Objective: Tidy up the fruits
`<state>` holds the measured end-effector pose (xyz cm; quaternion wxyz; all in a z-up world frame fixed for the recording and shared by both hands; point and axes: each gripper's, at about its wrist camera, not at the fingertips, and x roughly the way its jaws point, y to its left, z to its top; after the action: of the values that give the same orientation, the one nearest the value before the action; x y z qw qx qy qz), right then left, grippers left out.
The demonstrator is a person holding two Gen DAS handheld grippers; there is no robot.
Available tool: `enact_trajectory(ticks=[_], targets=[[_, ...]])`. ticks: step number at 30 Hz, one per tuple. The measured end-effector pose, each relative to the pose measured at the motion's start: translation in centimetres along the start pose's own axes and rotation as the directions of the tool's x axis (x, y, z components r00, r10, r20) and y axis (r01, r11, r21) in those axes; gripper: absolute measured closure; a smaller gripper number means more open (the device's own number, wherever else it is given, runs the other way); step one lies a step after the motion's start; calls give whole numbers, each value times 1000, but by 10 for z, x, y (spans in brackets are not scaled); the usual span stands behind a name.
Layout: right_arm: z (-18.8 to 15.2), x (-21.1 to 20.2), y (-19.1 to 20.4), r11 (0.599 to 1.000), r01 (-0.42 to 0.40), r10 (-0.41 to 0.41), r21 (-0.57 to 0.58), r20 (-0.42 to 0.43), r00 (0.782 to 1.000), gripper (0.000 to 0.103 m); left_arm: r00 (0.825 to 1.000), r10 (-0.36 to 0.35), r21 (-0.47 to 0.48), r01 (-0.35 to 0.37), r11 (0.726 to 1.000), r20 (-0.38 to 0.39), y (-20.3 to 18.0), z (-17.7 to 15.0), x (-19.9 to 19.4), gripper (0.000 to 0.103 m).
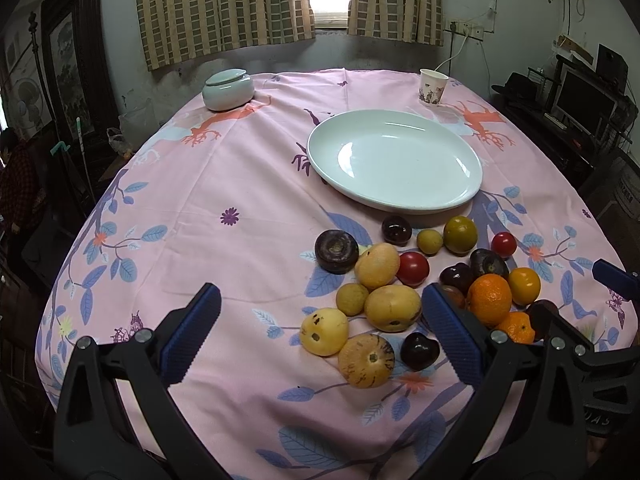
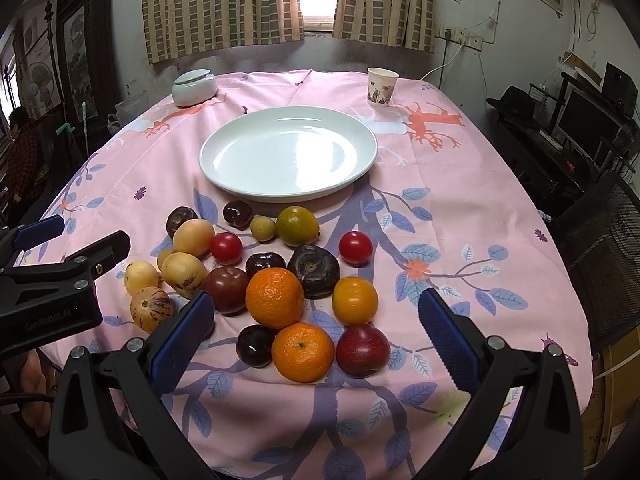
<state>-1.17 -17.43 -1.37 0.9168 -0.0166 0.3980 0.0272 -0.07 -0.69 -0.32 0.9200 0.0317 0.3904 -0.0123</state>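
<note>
An empty white oval plate (image 1: 396,160) (image 2: 288,152) sits on the pink tablecloth. In front of it lies a loose pile of fruit: yellow pepino melons (image 1: 324,331) (image 2: 151,309), oranges (image 1: 489,299) (image 2: 274,297), red tomatoes (image 1: 413,268) (image 2: 355,248), dark plums (image 1: 419,351) (image 2: 255,345) and a green-yellow citrus (image 1: 461,235) (image 2: 297,225). My left gripper (image 1: 320,320) is open and empty just above the melons. My right gripper (image 2: 316,324) is open and empty over the nearest oranges. The left gripper shows at the left edge of the right wrist view (image 2: 60,248).
A lidded pale ceramic jar (image 1: 228,90) (image 2: 195,88) stands at the far left of the table. A paper cup (image 1: 432,87) (image 2: 382,86) stands at the far right. A desk with a monitor (image 2: 588,120) and a mesh chair (image 2: 604,240) stand to the right.
</note>
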Motion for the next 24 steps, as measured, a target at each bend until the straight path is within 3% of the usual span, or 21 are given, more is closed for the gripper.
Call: enact_trajectory(ticks=[24], targets=[[-3, 3, 0, 1000, -12, 12, -4, -9, 1000, 1, 1000, -5, 1, 5, 1000, -13, 0, -1, 6, 2]])
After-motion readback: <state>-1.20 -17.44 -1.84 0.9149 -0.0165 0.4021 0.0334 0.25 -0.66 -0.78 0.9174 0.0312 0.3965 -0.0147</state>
